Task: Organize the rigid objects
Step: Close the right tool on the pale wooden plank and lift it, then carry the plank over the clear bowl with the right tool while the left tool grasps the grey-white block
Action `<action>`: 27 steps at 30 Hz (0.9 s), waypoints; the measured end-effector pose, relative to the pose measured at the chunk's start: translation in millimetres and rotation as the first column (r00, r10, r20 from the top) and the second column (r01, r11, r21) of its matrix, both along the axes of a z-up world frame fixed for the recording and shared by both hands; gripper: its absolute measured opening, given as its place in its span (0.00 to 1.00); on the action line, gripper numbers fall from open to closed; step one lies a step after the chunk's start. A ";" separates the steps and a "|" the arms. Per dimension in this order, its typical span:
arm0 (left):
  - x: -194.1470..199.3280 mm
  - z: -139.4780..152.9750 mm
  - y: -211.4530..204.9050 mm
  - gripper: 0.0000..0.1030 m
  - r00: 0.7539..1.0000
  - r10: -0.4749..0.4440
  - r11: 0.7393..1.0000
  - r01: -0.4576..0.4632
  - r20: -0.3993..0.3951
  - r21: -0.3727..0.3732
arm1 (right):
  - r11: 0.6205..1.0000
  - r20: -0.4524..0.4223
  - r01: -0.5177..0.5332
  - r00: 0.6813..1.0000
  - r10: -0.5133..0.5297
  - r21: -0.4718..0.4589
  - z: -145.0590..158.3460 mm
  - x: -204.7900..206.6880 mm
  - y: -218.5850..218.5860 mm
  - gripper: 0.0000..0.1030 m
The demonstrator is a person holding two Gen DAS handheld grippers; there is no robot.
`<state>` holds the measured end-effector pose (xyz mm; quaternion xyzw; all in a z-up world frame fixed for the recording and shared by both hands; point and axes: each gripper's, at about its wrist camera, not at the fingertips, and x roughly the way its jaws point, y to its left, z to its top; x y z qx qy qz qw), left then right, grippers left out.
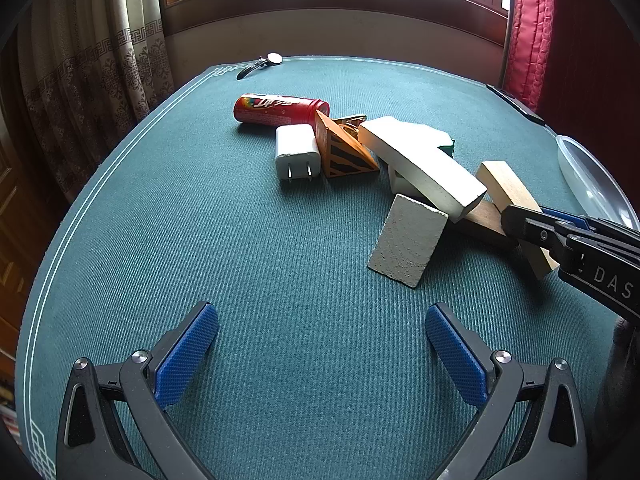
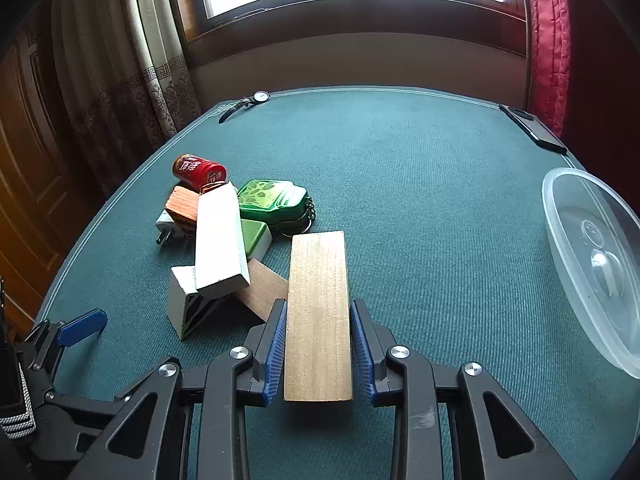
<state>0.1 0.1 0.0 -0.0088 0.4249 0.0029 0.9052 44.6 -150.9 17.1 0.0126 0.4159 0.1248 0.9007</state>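
The right gripper [image 2: 319, 354] clamped its fingers on a pale wooden block [image 2: 319, 312] near the green table's [image 2: 420, 184] right side, while the left gripper [image 1: 322, 356] hung with fingers wide.

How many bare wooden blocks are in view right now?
2. The light wooden block sits in the right claw; the darker wooden block lies under the white bar. The pile may hide more.

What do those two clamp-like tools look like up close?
Both are black plastic clamps with silver rivets. The left gripper has two curved fingers faced with blue textured pads. The right gripper has the same blue ribbed pads; white letters "DAS" mark its side.
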 end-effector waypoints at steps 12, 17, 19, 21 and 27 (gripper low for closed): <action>3.6 0.5 -1.4 1.00 1.000 -0.006 1.000 0.006 -0.002 0.002 | 0.996 -0.015 0.091 0.996 -0.090 0.022 -6.6 -23.5 -41.3 0.32; 6.4 2.5 -4.5 0.93 1.000 -0.015 1.000 0.015 0.002 -0.003 | 0.996 -0.007 0.087 0.996 -0.087 0.030 -9.4 -28.3 -43.8 0.32; 8.9 5.2 -9.2 0.89 0.999 -0.032 0.999 0.032 0.006 -0.010 | 0.996 -0.002 0.084 0.996 -0.084 0.030 -10.4 -29.6 -43.7 0.32; 13.6 7.2 -14.8 0.81 0.999 -0.050 0.999 0.050 0.011 -0.015 | 0.996 0.002 0.079 0.997 -0.080 0.033 -11.2 -31.3 -44.8 0.32; 31.1 10.7 -28.6 0.54 0.995 -0.089 0.996 0.089 0.035 -0.010 | 0.997 0.020 0.068 0.997 -0.068 0.032 -12.5 -35.2 -45.4 0.32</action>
